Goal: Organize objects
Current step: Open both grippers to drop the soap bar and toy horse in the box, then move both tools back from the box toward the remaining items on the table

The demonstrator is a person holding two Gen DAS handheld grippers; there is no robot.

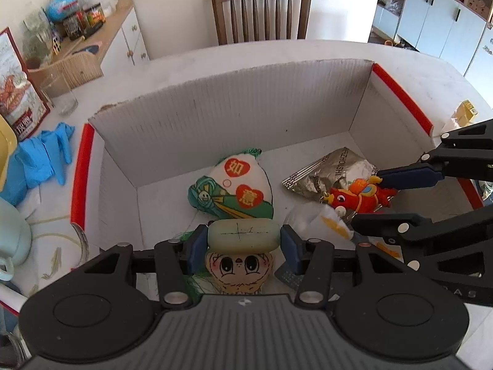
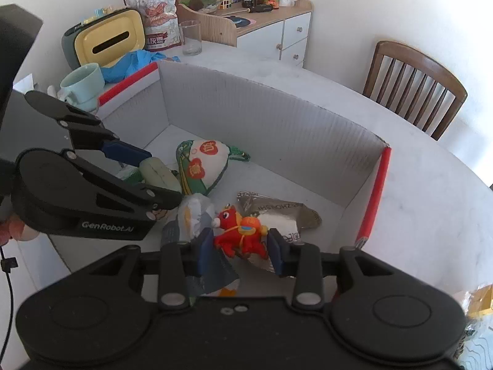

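A white cardboard box (image 1: 234,117) with red edges stands on the table. My left gripper (image 1: 243,240) is shut on a pale green oblong pad (image 1: 243,236), over the box's near edge, above a cartoon-face cushion (image 1: 238,269). My right gripper (image 2: 240,248) holds a red plush horse toy (image 2: 238,234) between its pads, low inside the box; the toy shows too in the left wrist view (image 1: 359,199). A white and green embroidered pouch (image 1: 234,188) and a silver foil packet (image 1: 326,172) lie on the box floor.
A wooden chair (image 1: 262,12) stands behind the table. Blue gloves (image 1: 40,160), a glass (image 1: 61,95), a mint mug (image 2: 83,84), a yellow tissue box (image 2: 107,38) and a snack bag (image 2: 154,9) sit left of the box. A sideboard (image 2: 271,30) stands against the wall.
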